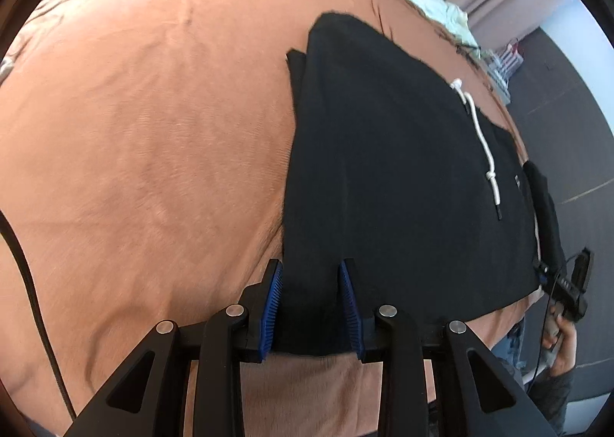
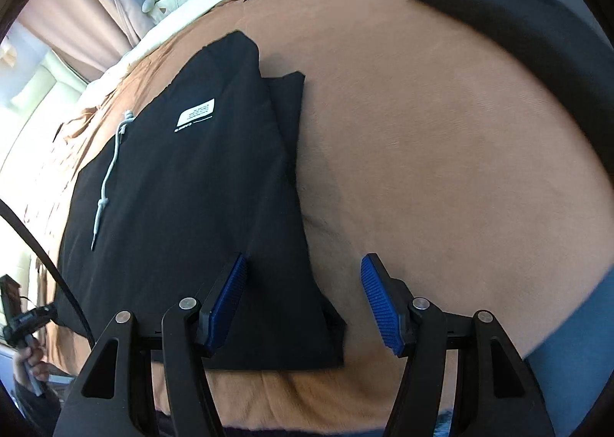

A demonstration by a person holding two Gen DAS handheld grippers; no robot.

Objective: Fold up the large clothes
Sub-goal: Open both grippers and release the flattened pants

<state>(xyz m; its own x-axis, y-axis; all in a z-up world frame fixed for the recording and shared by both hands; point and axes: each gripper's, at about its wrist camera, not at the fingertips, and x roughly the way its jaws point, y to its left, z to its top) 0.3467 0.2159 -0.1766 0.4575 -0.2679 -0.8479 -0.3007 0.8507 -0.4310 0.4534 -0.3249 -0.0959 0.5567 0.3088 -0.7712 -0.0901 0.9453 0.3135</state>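
Folded black hoodie [image 1: 403,176] on bed [image 1: 134,129]; left tool [image 1: 311,306] half-open astride its hem, right tool [image 2: 303,302] wide open, both holding nothing.

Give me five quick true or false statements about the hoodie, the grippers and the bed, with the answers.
1. The hoodie is black. True.
2. Its drawstring is red. False: it is white.
3. The left gripper has hoodie fabric between its fingers. True.
4. The right gripper is shut tight. False: its jaws stand wide apart, over the hoodie's corner.
5. The hoodie lies on a green blanket. False: the blanket is orange-brown.
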